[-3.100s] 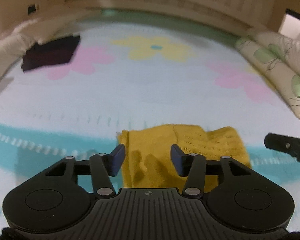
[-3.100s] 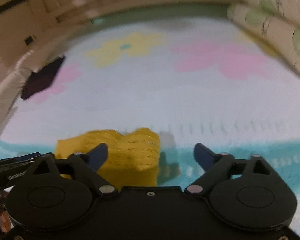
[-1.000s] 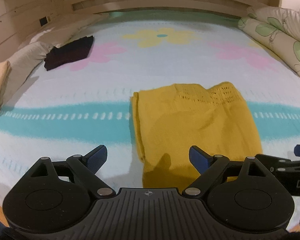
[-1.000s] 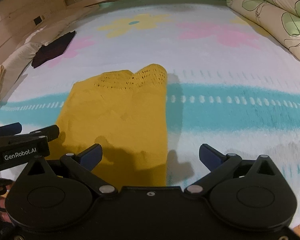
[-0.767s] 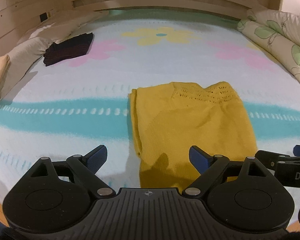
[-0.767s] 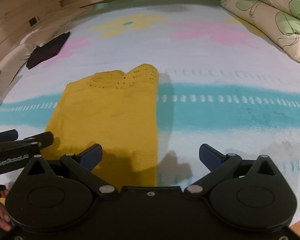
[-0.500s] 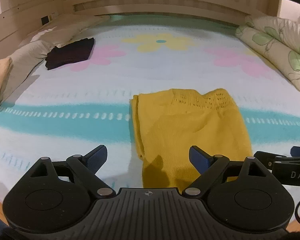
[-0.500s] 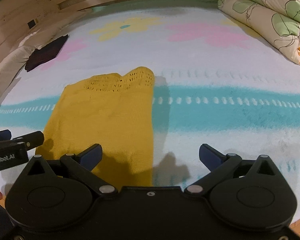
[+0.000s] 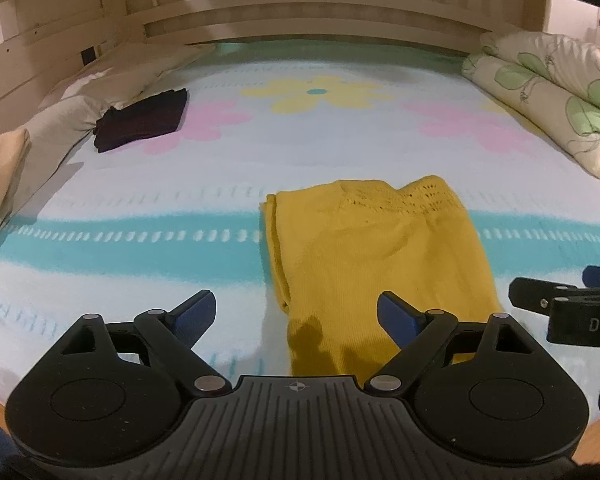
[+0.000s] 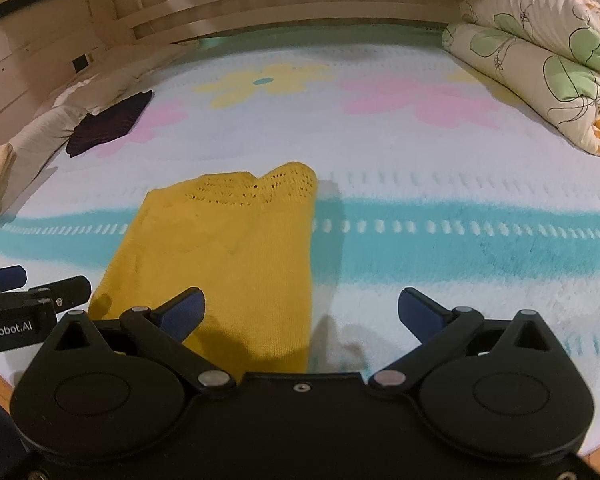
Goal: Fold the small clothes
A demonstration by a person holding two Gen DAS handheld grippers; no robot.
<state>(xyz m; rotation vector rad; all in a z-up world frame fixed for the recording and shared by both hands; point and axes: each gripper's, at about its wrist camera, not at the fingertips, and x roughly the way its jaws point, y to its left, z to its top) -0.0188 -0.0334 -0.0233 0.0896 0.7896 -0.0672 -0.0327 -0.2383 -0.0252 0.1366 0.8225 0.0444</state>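
Yellow knit top [image 9: 376, 248], laid flat on the flowered blanket [image 9: 180, 208] across its teal stripe, is seen with both sides folded inward into a narrow panel. A lengthwise fold is judged still to be made. The left gripper [image 9: 296, 314] and right gripper [image 10: 300, 312] are held wide apart, empty, above its near hem.

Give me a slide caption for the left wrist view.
Open left gripper hovers before a folded yellow knit garment on a flower-patterned bedspread.
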